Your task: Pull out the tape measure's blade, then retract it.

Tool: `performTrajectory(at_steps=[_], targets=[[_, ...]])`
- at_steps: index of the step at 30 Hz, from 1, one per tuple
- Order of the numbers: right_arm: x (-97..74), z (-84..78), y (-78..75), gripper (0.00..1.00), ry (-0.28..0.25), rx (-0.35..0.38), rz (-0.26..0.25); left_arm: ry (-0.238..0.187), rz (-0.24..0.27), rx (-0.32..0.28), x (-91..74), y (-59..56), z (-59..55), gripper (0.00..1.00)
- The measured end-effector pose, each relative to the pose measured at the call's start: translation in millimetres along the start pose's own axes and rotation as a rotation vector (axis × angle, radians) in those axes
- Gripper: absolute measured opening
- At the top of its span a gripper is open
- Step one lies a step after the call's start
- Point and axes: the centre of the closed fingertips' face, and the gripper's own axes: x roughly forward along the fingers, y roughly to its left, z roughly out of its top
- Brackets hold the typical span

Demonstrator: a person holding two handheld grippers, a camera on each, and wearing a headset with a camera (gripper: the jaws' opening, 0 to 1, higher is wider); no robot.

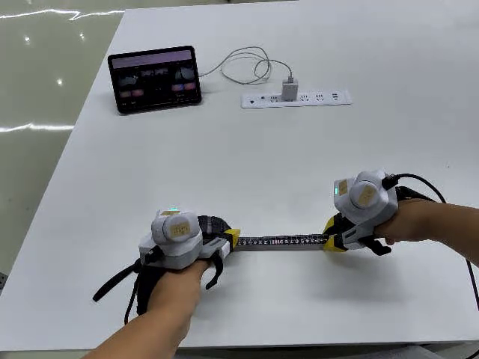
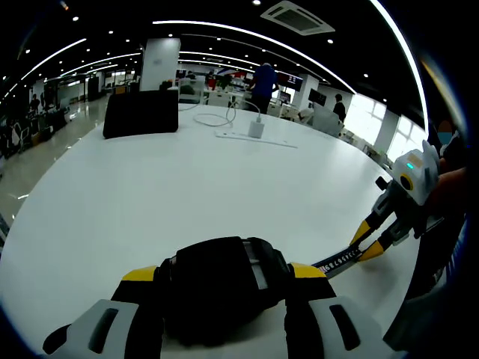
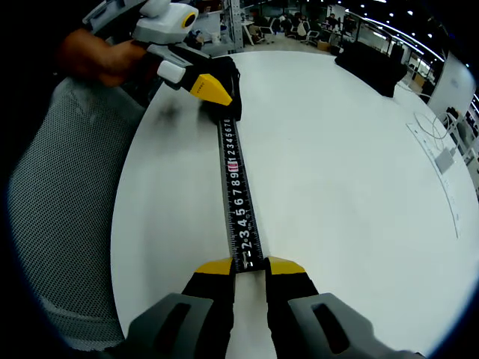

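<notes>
Logger: White workbench (image 1: pixel 299 164), matte, lit from overhead, is recorded. The tape measure (image 1: pixel 215 224) is set on it near the front edge, clamped across its black body by the left gripper (image 1: pixel 228 238). The blade (image 1: pixel 281 241) is seen partly drawn out, lying flat on the workbench toward the right gripper (image 1: pixel 329 241), whose jaws are closed narrow on the blade's end.

Checker: What risks are to be noted?

Logger: The pinch on the blade's end is judged thin. Should it slip, the blade would likely be snapped back into the tape measure uncontrolled. If the pull is angled off the line of the mouth, the body could be twisted in the left jaws, or the blade kinked.

Checker: Is any writing to be entered?

Logger: Numerals 2 to 9 are read on the blade in the right gripper view, then a red-marked block, then 1 to 7. No brand can be made out. Text on the tablet (image 1: pixel 155 78) screen is too small to be read. Nothing legible is found on the power strip (image 1: pixel 296 98).
</notes>
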Motion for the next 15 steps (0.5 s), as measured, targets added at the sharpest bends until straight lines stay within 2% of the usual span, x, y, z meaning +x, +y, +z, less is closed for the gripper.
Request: performTrajectory(at_steps=[15], targets=[[4.7,9.8,2.7,0.11,-0.017,-0.011,0.003,0.004,-0.003,-0.001,0.0,-0.9,-0.5,0.62]])
